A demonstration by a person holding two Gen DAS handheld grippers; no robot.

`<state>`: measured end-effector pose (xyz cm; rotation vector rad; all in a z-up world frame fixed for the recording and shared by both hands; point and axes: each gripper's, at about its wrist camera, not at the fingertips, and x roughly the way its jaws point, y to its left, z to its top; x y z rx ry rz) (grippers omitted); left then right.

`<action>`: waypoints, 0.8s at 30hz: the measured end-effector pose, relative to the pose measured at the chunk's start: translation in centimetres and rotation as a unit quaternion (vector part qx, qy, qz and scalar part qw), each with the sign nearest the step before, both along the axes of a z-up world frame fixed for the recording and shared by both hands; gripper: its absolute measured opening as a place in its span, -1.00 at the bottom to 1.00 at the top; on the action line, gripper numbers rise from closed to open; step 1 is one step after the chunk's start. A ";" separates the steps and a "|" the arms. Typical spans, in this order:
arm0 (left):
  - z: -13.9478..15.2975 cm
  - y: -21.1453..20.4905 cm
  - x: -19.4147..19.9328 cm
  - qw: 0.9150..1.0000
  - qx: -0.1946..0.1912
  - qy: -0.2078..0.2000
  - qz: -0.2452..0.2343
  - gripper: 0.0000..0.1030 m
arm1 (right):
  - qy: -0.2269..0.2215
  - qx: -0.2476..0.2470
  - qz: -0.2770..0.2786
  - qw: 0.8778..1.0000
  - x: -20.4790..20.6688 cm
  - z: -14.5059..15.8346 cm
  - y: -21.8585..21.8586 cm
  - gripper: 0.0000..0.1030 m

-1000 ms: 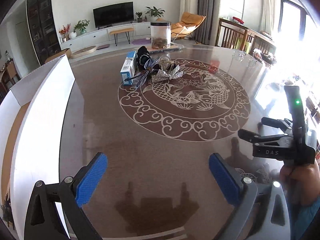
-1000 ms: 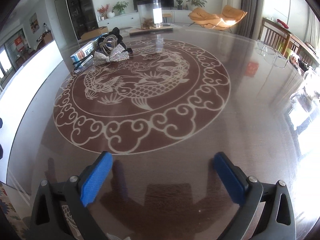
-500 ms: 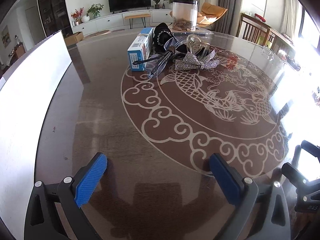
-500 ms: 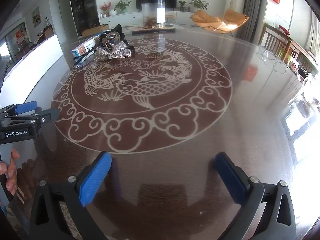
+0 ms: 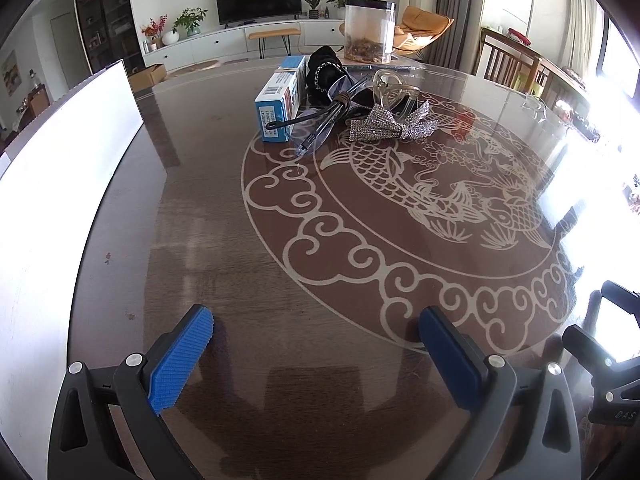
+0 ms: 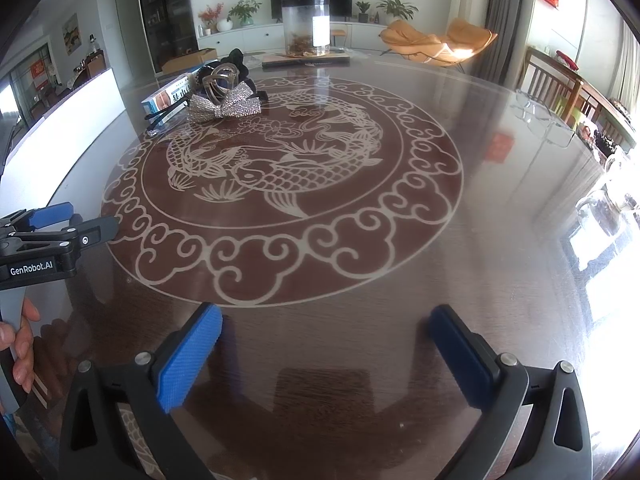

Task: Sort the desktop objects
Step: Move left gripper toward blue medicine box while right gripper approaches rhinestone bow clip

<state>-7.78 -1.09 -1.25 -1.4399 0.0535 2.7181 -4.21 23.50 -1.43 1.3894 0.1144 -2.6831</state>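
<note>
A heap of small objects lies at the far side of the round table (image 5: 224,264): a blue and white box (image 5: 278,106), a black hair tie (image 5: 322,76), clear glasses (image 5: 320,128), a clear hair claw (image 5: 390,88) and a glittery silver bow (image 5: 386,124). The right wrist view shows the bow (image 6: 224,108) and box (image 6: 168,96) at upper left. My left gripper (image 5: 316,344) hangs open over the near table, far from the heap. My right gripper (image 6: 326,340) is open too, with nothing between its fingers. The left gripper (image 6: 60,224) shows at the left edge of the right wrist view.
A white board (image 5: 60,184) stands along the table's left edge. A clear canister (image 5: 370,24) stands behind the heap. Glass items (image 6: 540,116) sit at the table's right side. The table carries a fish pattern (image 6: 280,168) in its middle. Chairs stand beyond the right edge.
My left gripper has swung left and moved towards the heap, which now looks larger. The right gripper has turned slightly, and the left gripper has come into its view.
</note>
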 end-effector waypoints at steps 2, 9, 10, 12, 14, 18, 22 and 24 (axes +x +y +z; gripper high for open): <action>-0.1 -0.1 -0.8 1.000 -0.001 0.000 -0.006 1.00 | 0.000 0.000 0.000 1.000 0.0 0.0 0.0 1.00; 0.0 -1.6 -5.4 1.000 -0.002 0.001 -0.004 1.00 | 0.000 0.000 0.000 1.000 0.0 0.0 0.0 1.00; 0.0 -1.7 -5.7 1.000 -0.002 0.005 -0.007 1.00 | 0.000 0.000 0.000 1.000 0.0 0.0 0.0 1.00; 0.0 -2.1 -6.1 1.000 -0.001 0.006 -0.005 1.00 | 0.000 0.000 0.000 1.000 0.0 0.0 0.0 1.00; 0.0 -2.3 -6.1 1.000 -0.001 0.008 0.007 1.00 | 0.000 0.000 0.000 1.000 0.0 0.0 0.0 1.00; -0.1 -2.6 -6.2 1.000 0.000 0.007 0.007 1.00 | -0.003 0.000 0.001 1.000 -0.3 0.0 -0.2 1.00; 0.0 -3.1 -6.0 1.000 0.000 0.008 0.020 1.00 | -0.004 0.000 0.033 0.999 -3.2 0.0 -2.2 1.00; 0.0 -3.4 -5.6 0.999 -0.001 0.010 0.035 1.00 | -0.003 0.000 0.063 0.998 -5.4 -0.1 -4.1 1.00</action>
